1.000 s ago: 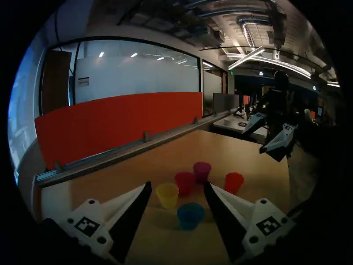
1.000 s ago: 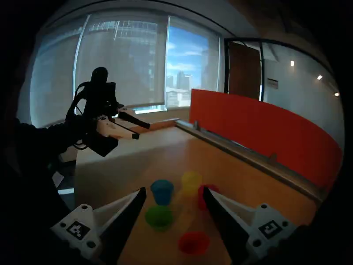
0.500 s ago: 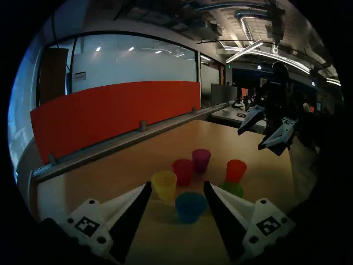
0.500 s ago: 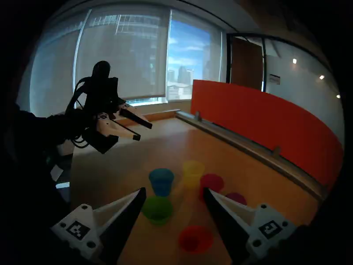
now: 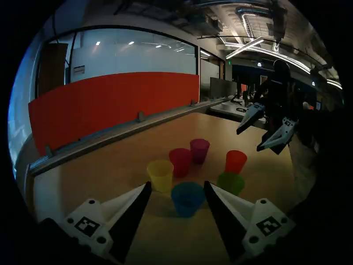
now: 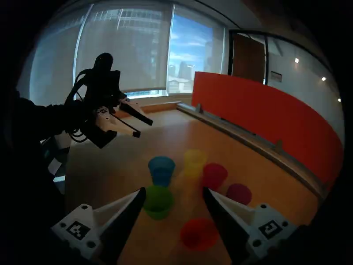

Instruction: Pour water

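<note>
Several plastic cups stand in a cluster on the wooden table [image 5: 110, 176]: blue [image 5: 187, 198], yellow [image 5: 160, 175], red [image 5: 180, 161], purple [image 5: 199, 150], orange [image 5: 235, 161] and green [image 5: 230, 183]. My left gripper [image 5: 176, 190] hovers open above the table, the blue cup just beyond its fingertips. In the right gripper view the cups are blue [image 6: 161, 170], green [image 6: 158, 202], yellow [image 6: 194, 163], red [image 6: 214, 176], purple [image 6: 238, 193] and orange [image 6: 199, 233]. My right gripper [image 6: 173, 194] is open over them, holding nothing. Each view shows the other gripper, the right [image 5: 261, 132] and the left [image 6: 131, 118], held aloft.
An orange partition [image 5: 110, 104] with a metal rail [image 5: 119, 132] runs along the far table edge. Big windows [image 6: 123, 53] lie behind the dark sleeve [image 6: 39, 123] holding the left gripper. Bare tabletop surrounds the cups.
Both cameras have tilted and risen, so the cups sit higher in each view and more of them show. Both grippers stay open.
</note>
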`<state>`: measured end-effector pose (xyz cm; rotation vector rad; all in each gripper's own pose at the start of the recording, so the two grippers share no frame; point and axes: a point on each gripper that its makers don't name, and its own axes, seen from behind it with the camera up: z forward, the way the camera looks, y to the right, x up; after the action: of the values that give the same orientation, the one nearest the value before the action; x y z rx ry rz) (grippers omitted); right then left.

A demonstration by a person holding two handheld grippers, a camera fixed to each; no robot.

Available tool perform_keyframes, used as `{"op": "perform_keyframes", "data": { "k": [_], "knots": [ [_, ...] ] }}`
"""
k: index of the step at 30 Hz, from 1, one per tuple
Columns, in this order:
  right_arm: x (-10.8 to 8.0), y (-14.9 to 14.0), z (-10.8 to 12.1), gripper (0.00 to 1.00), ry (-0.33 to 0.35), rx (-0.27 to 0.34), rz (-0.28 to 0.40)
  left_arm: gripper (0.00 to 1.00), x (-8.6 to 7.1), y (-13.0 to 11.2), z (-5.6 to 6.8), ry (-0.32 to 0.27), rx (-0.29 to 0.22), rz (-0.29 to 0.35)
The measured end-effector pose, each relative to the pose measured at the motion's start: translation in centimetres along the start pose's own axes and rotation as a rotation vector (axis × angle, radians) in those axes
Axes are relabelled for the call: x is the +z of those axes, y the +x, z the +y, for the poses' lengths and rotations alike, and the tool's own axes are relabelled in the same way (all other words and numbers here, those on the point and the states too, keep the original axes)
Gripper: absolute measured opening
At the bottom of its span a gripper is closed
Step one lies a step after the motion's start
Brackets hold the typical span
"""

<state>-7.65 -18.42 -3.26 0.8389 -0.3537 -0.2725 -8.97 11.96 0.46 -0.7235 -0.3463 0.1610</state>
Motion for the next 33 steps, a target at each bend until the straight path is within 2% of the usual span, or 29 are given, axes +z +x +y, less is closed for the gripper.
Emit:
{"op": "perform_keyframes", "data": {
  "k": [6, 14, 33],
  "knots": [
    [0.5, -0.5, -0.5, 1.0, 0.012, -0.012, -0.015, 0.87, 0.1, -0.1, 0.3, -0.008, 0.002, -0.001],
    [2.1, -1.9, -1.4, 1.0, 0.034, -0.02, -0.043, 0.87, 0.2, -0.5, 0.6, -0.012, 0.003, -0.003],
    [5.5, -5.4, -3.6, 1.0, 0.086, -0.046, -0.127, 0.87, 0.2, -1.0, 0.5, -0.016, 0.006, -0.005]
  ]
}}
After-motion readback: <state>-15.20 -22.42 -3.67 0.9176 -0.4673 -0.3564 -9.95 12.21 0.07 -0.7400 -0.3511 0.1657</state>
